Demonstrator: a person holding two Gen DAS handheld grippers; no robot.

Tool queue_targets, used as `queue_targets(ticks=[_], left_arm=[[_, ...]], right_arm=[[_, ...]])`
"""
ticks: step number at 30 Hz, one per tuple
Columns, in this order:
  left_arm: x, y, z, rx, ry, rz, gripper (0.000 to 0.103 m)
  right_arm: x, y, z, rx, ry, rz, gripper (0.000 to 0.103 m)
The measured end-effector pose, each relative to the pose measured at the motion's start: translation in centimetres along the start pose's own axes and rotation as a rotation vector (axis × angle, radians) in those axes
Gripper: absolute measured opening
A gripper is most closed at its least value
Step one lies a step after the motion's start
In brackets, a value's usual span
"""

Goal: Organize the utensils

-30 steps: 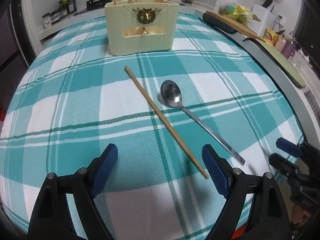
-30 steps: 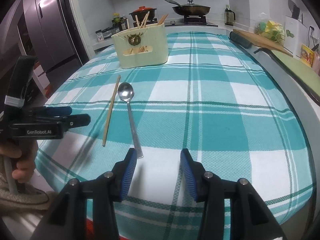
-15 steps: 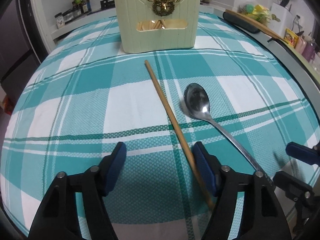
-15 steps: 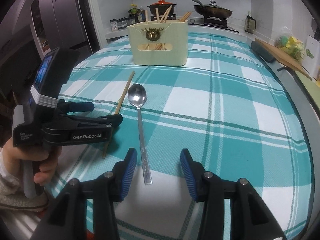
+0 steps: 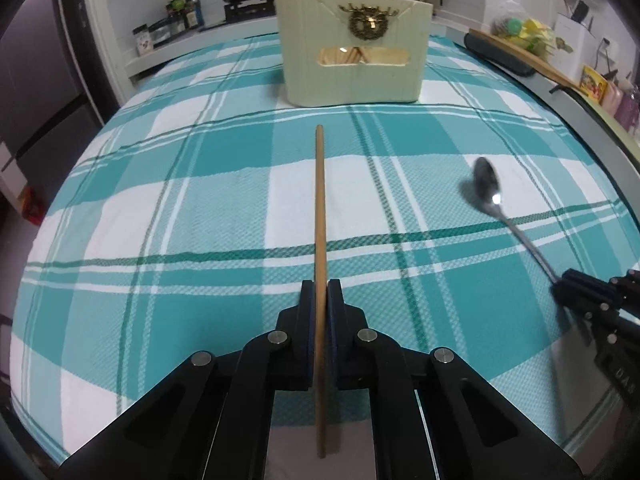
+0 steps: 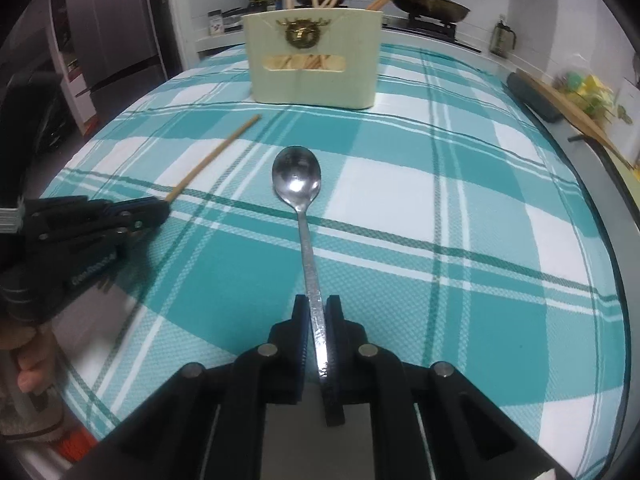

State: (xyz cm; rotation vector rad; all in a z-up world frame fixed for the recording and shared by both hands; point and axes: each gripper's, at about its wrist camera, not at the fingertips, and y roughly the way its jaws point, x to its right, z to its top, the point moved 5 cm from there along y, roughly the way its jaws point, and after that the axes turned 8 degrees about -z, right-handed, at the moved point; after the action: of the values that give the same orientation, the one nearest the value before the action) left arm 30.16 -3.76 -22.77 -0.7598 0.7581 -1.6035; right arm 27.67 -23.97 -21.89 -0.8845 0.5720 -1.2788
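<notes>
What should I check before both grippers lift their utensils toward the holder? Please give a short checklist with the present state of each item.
1. Left gripper shut on the chopstick: ok, pads press both sides.
2. Right gripper shut on the spoon handle: ok.
3. Grip place on the chopstick: ok for a lift, though a short end sticks out behind the pads.
4. Grip place on the spoon: near the handle's end, so the bowl may droop; cannot tell.
5. Path to the holder: ok, only bare tablecloth lies between.
6. Free room in the holder: cannot tell; other chopsticks already stand in it.
</notes>
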Motion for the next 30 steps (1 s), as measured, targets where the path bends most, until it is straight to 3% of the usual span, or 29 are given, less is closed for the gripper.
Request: queue_targets(ticks=[7, 8, 9, 10, 11, 12, 15, 23, 30], left_arm=[[-3.5, -2.0, -2.0, -0.009, -0.072, 0.023, 0.009], [-3.6, -2.0, -2.1, -0.008, -0.074, 0.021, 0.021], [-3.6, -2.0, -2.1, -0.005, -0.074, 0.019, 0.03], [-3.7, -2.0, -2.1, -0.006, -0.076, 0.017, 0.054], [-3.8, -2.0, -2.0, -0.006, -0.081, 0.017, 0.071], [-3.9, -2.0, -1.9, -0.001, -0.084, 0.017, 0.074], [-3.8, -1.4, -1.9, -0.022, -0.062, 0.013, 0.076], [-4.7, -0.9, -1.8, -0.025, -0.06, 0.028, 0.095], [-5.3, -0.5, -1.8, -0.035, -0.066, 0.019, 0.103]], right_arm=[[3.2, -1.2, -2.1, -0.022, 0.088, -0.104, 0.01], [3.3, -1.3, -2.3, -0.021, 0.098, -0.111, 0.01], [3.4, -1.3, -2.4, -0.022, 0.104, -0.114, 0.02], [3.3, -1.4, -2.4, -0.018, 0.11, -0.111, 0.038], [3.3, -1.4, -2.4, -0.014, 0.114, -0.114, 0.048], [3.2, -1.5, -2.3, -0.009, 0.114, -0.123, 0.054], [2.7, -1.7, -2.1, -0.001, 0.093, -0.123, 0.054], [2.7, -1.6, -1.7, -0.001, 0.079, -0.154, 0.054], [2.5, -1.1, -1.5, -0.011, 0.07, -0.161, 0.054]])
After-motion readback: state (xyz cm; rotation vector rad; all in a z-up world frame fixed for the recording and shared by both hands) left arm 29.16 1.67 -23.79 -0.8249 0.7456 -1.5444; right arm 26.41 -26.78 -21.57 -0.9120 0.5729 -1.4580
